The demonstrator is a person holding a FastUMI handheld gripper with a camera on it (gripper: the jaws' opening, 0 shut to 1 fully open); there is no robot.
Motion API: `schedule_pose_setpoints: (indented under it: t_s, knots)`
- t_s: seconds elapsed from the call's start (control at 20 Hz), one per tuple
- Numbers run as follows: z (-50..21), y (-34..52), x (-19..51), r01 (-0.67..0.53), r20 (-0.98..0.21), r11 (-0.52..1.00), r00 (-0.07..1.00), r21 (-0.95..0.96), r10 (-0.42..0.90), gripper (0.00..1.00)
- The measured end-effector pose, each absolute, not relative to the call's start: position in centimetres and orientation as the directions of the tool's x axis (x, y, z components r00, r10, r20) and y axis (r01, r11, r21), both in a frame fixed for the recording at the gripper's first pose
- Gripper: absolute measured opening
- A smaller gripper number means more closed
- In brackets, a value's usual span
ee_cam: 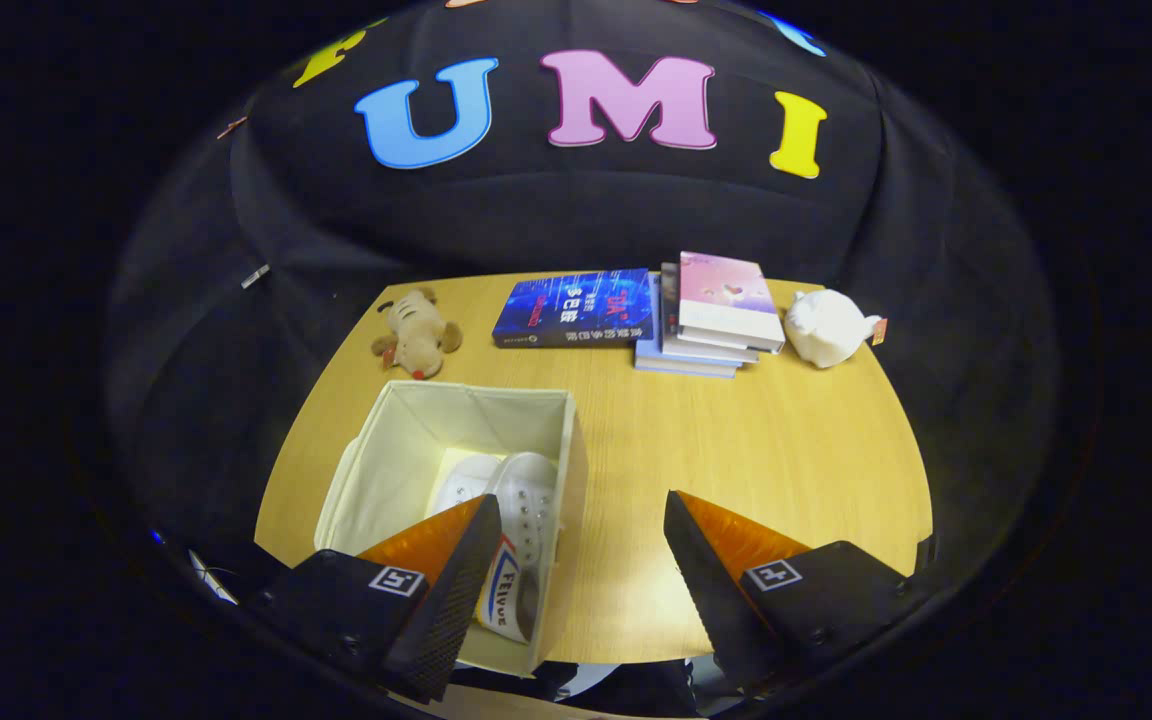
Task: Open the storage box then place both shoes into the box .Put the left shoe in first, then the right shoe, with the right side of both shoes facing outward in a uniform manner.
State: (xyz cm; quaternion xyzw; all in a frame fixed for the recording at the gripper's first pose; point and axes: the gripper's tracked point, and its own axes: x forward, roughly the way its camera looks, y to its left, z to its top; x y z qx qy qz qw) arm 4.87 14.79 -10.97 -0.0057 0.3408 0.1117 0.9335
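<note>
Gripper (581,550): jaws wide apart, holding nothing.
Box (576,470): open, at ten o'clock of the fingers.
Shoe (516,520): inside the box, against its three o'clock wall.
Tip: probably withdraw straight up without nudging the box wall.

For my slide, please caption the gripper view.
Open tool above table; white shoes lie inside open storage box.

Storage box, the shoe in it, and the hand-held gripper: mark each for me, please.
Storage box (576,470): gripper view, on its right wall.
Shoe (526,500): gripper view, on its white upper, inside the box.
Hand-held gripper (581,560): gripper view, midway between its open fingertips, above the box's right edge.
</note>
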Motion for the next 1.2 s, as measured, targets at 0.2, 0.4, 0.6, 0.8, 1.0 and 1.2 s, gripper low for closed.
schedule_pose_setpoints:
  t_s: [0.2,0.4,0.6,0.8,1.0,1.2]
  knots:
    - [-4.9,11.5,6.2,-0.213,-0.483,0.972,0.844,0.095,0.232,0.99]
    - [2.5,8.5,7.3,-0.248,-0.267,0.966,0.928,0.077,0.260,0.99]
    - [9.5,5.5,6.9,-0.281,-0.084,0.958,0.955,0.062,0.285,0.99]
    - [12.4,3.7,7.5,-0.320,0.038,0.944,0.948,0.081,0.317,0.99]
    - [12.9,0.8,7.7,-0.355,0.119,0.933,0.930,0.057,0.347,0.99]
    - [11.3,-1.1,8.2,-0.358,0.131,0.933,0.927,0.033,0.351,0.99]
